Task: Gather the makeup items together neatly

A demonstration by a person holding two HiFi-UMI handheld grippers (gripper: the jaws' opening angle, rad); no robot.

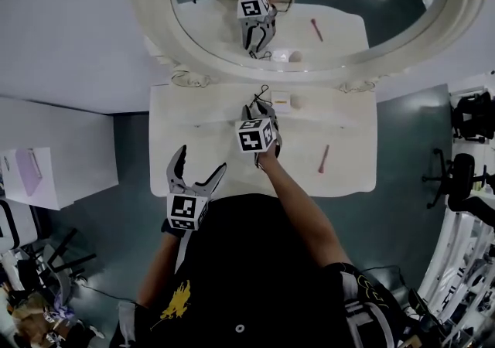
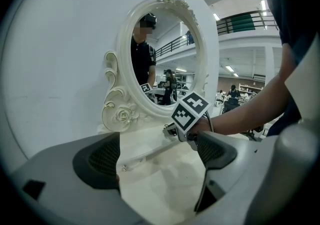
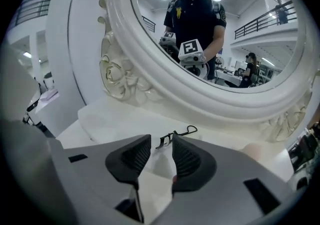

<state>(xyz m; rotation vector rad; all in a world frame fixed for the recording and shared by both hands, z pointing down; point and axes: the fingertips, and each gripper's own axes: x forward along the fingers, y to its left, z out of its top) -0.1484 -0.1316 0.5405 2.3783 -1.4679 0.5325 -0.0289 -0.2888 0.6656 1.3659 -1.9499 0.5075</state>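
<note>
On the white vanity table (image 1: 352, 126) a black eyelash curler (image 1: 262, 94) lies just in front of the mirror. My right gripper (image 1: 261, 110) stands right behind it. In the right gripper view the curler (image 3: 176, 135) lies on the table just past the tips of the right gripper (image 3: 161, 144). Its jaws stand a narrow gap apart with nothing between them. A small pale compact (image 1: 281, 99) lies to the curler's right. A pink pencil (image 1: 323, 158) lies farther right. My left gripper (image 1: 201, 159) hangs wide open and empty at the table's front edge. A slim pale stick (image 2: 150, 153) lies ahead of it.
A big oval mirror with an ornate white frame (image 1: 155, 37) stands at the table's back and reflects both grippers. A white cabinet (image 1: 54, 161) stands on the left. Office chairs (image 1: 464, 176) are on the right, on grey floor.
</note>
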